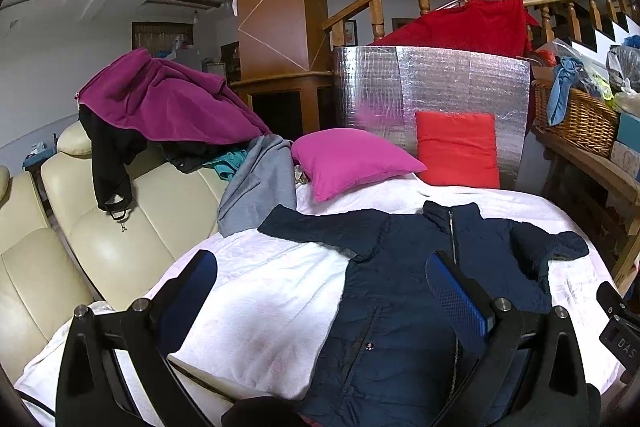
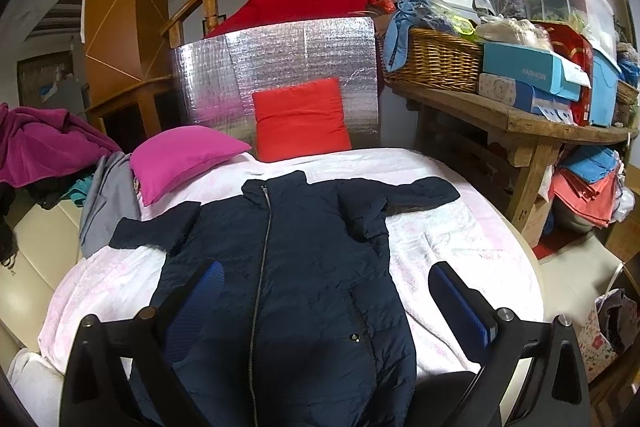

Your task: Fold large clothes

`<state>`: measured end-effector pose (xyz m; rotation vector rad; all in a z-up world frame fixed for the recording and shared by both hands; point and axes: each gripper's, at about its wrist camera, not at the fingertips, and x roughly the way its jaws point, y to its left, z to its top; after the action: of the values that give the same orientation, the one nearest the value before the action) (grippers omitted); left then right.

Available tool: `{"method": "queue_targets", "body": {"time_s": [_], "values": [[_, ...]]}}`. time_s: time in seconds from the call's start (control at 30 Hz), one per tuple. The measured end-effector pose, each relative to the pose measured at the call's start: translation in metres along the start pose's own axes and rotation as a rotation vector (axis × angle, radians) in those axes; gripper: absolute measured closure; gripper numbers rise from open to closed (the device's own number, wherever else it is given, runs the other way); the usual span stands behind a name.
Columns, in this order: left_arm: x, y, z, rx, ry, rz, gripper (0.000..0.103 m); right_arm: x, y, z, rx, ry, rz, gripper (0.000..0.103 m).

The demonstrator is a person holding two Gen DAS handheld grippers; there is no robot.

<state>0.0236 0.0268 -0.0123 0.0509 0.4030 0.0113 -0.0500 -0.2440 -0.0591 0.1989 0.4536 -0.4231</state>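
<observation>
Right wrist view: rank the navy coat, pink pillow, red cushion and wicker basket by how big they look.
1. navy coat, by far the largest.
2-4. pink pillow, red cushion and wicker basket look close in size; they lie at different depths and fisheye distortion adds doubt, so I won't rank them.
</observation>
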Motion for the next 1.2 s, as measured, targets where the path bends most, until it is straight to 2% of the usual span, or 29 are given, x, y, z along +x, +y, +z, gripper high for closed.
{"method": "queue_targets", "body": {"time_s": [0.37, 1.2], "values": [[0.003, 0.004, -0.001, -0.010, 0.004, 0.013, 0.000, 0.001, 0.011, 0.000, -0.018, -0.004, 0.010, 0.000], [0.007, -0.003, -0.001, 0.009, 0.013, 0.025, 0.000, 0.008, 0.001, 0.001, 0.016, 0.009, 0.009, 0.000]]}}
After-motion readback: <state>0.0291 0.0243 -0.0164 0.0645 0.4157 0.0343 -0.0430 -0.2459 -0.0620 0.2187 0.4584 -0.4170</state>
